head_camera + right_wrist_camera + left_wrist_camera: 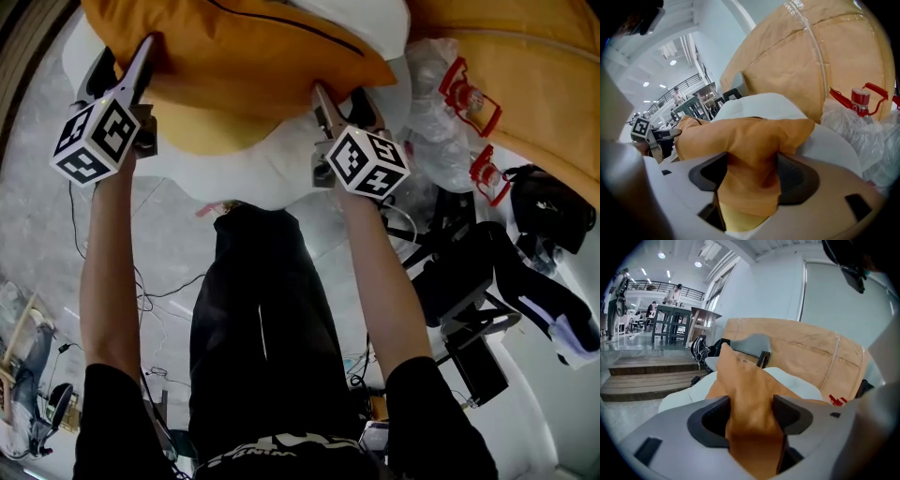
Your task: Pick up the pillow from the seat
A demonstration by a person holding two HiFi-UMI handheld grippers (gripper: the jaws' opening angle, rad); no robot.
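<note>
A crumpled clear plastic bag at upper right has red-handled bottles sticking from it. The orange fabric pillow lies on the white rounded seat at top centre, its near corners pinched by the left gripper and the right gripper. Only the left gripper view shows wooden steps, at its left.

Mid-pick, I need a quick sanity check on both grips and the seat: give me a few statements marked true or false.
1. The left gripper has fabric of the orange pillow between its jaws. True.
2. The right gripper is empty. False: pillow fabric fills the gap between its jaws too.
3. The pillow is blue. False: it is orange.
4. In the head view, a clear plastic bag lies right of the pillow. True.
5. The pillow is on the floor. False: it is over the white seat.
</note>
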